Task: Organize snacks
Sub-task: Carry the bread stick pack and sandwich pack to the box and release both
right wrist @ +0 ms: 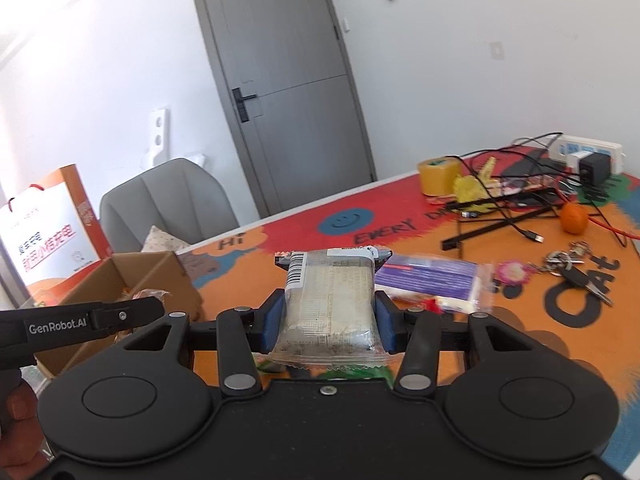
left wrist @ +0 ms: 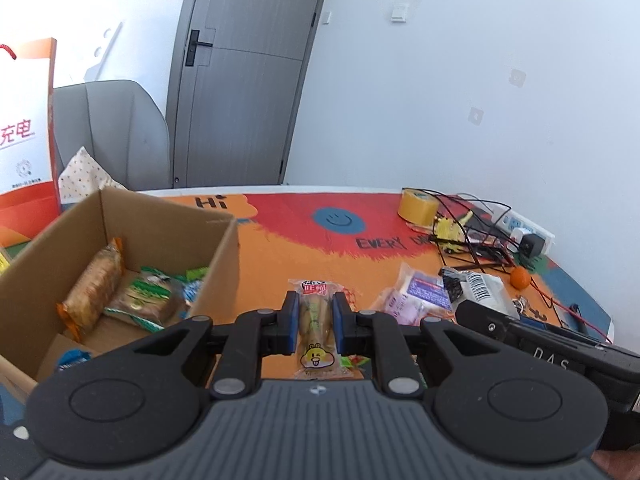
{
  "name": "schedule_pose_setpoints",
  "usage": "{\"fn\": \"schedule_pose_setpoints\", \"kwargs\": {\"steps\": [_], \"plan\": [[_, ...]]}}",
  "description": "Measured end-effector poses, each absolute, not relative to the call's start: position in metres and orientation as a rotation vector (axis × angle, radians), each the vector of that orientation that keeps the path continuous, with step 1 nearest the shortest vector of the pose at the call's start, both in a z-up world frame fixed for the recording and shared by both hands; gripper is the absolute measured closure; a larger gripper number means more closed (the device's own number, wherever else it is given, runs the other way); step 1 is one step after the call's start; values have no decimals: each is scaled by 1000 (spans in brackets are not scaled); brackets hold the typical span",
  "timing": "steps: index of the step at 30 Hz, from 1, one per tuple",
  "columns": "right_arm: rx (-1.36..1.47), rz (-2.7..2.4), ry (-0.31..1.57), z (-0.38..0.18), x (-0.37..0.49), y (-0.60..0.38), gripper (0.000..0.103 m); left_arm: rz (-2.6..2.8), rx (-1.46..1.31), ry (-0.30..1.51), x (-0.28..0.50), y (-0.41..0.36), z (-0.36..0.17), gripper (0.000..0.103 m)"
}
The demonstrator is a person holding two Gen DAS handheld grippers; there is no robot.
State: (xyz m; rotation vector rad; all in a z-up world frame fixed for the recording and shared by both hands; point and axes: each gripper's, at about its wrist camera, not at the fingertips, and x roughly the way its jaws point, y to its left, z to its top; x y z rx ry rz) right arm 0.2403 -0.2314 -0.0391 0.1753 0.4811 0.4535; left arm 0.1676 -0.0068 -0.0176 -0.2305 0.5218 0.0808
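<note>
My left gripper [left wrist: 315, 322] is shut on a clear snack packet with a red label and a yellow cartoon face [left wrist: 316, 332], held over the orange mat to the right of the cardboard box [left wrist: 216, 248]. The box holds several wrapped snacks [left wrist: 93, 290]. My right gripper [right wrist: 330, 316] is shut on a clear wrapped cake with a barcode [right wrist: 330, 300], held above the mat. A purple-labelled snack packet [right wrist: 430, 278] lies on the mat just beyond it; it also shows in the left wrist view [left wrist: 424, 292]. The box appears at the left of the right wrist view [right wrist: 156, 276].
A yellow tape roll [right wrist: 438, 176], tangled black cables with a stand [right wrist: 504, 216], a power strip [right wrist: 586, 152], an orange fruit [right wrist: 574, 218] and keys [right wrist: 576, 272] crowd the right side of the table. An orange paper bag [left wrist: 28, 140] and grey chair [left wrist: 112, 132] stand behind the box.
</note>
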Motion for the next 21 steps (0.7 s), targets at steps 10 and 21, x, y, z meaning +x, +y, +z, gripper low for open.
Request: {"fn": "schedule_pose_setpoints", "kwargs": {"steps": [10,21], "plan": [[167,520,474,-30,240,-199,56,130,-253,495,161,23,-7,87],[147,617,457,-17,239,-151,56,214,-278,462,153,72,5,87]]}}
